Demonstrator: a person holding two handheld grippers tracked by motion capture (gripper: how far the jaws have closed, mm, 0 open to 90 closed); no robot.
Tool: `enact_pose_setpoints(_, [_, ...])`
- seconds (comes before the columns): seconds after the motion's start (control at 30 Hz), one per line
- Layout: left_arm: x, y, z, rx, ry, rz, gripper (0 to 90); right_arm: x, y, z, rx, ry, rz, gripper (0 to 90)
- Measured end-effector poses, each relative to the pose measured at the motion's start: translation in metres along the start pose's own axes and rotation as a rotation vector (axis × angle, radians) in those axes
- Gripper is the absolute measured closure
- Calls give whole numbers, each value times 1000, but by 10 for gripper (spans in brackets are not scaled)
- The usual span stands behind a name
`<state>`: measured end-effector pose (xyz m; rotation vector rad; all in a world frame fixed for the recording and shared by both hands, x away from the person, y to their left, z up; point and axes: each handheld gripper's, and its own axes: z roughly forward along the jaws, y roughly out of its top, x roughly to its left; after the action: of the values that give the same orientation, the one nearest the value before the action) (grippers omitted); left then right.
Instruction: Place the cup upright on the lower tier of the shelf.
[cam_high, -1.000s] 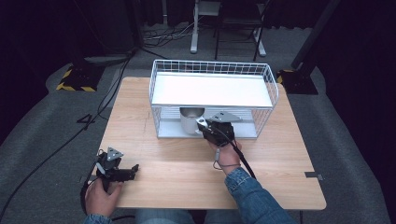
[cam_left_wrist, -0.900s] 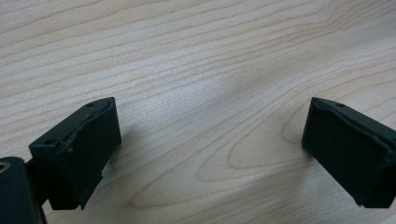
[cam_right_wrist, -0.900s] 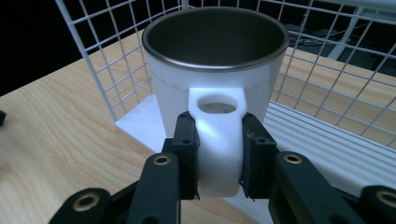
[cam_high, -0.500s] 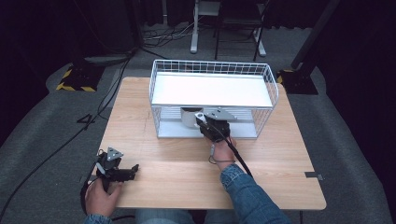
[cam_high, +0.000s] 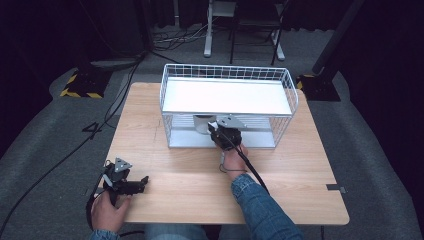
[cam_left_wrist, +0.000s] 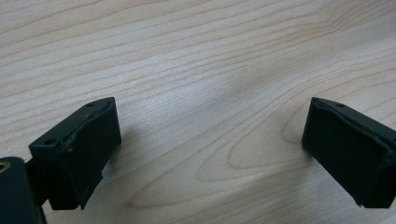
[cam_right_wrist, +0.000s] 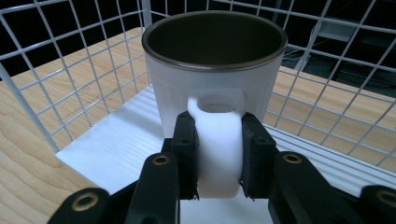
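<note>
1. Worktop (cam_high: 200, 185): pale wood, wire rack at far centre.
2. Wire rack (cam_high: 227, 75): two tiers; mug on lower shelf (cam_right_wrist: 116, 154), left of middle.
3. Mug (cam_right_wrist: 215, 70): white, upright. Risk: snagging upper shelf or wires if lifted carelessly; tipping, since grip sits on handle only.
4. Right hand-held gripper (cam_right_wrist: 218, 154): clamped on mug handle.
5. Left hand-held gripper (cam_left_wrist: 210, 149): wide open, empty, resting near-left on worktop.
</note>
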<state>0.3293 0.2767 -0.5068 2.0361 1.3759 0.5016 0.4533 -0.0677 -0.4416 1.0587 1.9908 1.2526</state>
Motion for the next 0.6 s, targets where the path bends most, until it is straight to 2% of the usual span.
enact_pose_setpoints(0.6, [0, 0, 0, 0, -2, 1, 48, -5, -6, 6, 36, 4, 20, 706])
